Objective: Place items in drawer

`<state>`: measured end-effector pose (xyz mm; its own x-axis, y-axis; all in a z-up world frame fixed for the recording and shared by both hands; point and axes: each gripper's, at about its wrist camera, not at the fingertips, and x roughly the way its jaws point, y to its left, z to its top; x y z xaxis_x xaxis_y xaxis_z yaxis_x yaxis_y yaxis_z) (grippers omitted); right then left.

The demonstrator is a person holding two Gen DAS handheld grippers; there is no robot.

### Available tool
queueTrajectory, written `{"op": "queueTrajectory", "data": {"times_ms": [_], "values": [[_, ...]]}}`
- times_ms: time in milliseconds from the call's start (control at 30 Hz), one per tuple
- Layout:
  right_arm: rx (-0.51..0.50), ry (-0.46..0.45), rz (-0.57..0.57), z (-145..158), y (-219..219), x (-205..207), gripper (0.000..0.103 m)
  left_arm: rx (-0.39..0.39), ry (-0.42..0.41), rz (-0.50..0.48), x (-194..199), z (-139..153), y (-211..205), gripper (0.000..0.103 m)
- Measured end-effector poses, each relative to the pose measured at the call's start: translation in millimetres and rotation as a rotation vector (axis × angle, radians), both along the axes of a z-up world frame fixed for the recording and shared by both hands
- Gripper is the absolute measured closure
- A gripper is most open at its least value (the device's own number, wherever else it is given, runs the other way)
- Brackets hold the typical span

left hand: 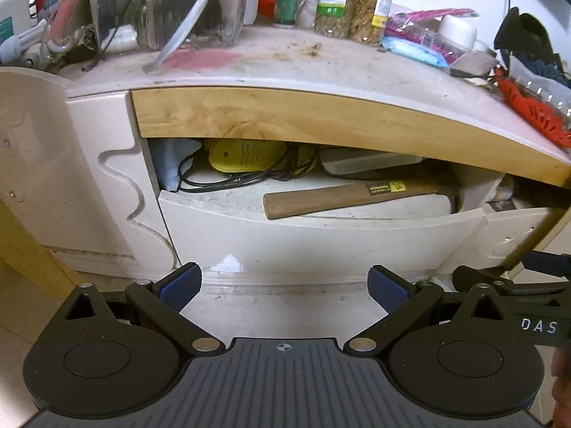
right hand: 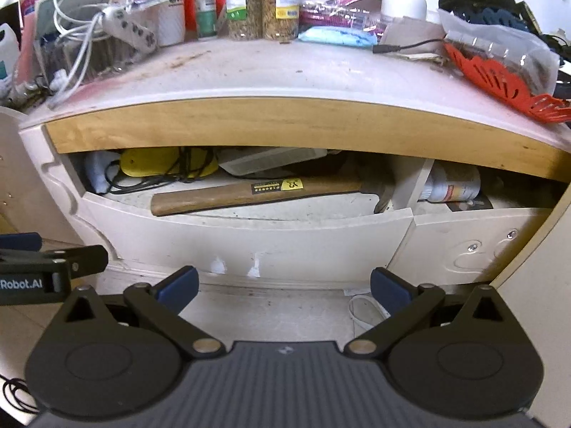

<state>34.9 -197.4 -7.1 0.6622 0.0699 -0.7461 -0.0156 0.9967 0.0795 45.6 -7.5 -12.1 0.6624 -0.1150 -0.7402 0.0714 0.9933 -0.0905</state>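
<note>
A white drawer (left hand: 303,239) (right hand: 249,239) stands pulled out under the wooden edge of the desk. In it lie a wooden-handled hammer (left hand: 342,196) (right hand: 249,192), a yellow device (left hand: 246,155) (right hand: 157,162) with black cable, and a clear flat case (left hand: 367,164) (right hand: 271,158). My left gripper (left hand: 283,289) is open and empty in front of the drawer face. My right gripper (right hand: 283,289) is open and empty too, just to its right; it shows at the right edge of the left wrist view (left hand: 517,278).
The desk top (left hand: 285,60) (right hand: 271,67) holds two jars of dried goods (left hand: 353,3) (right hand: 262,0), a red slotted tool (left hand: 531,110) (right hand: 499,82), a power strip with cable (right hand: 132,28) and other clutter. A second drawer (right hand: 471,239) to the right holds a white can (right hand: 453,187).
</note>
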Motion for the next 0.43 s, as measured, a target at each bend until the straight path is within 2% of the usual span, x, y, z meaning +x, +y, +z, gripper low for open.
{"op": "queueTrajectory", "data": {"times_ms": [433], "values": [[0.03,-0.024,0.002,14.5,-0.4,-25.9,0.0,-0.016,-0.046,-0.003,-22.0,10.3,-1.2,0.0]]}}
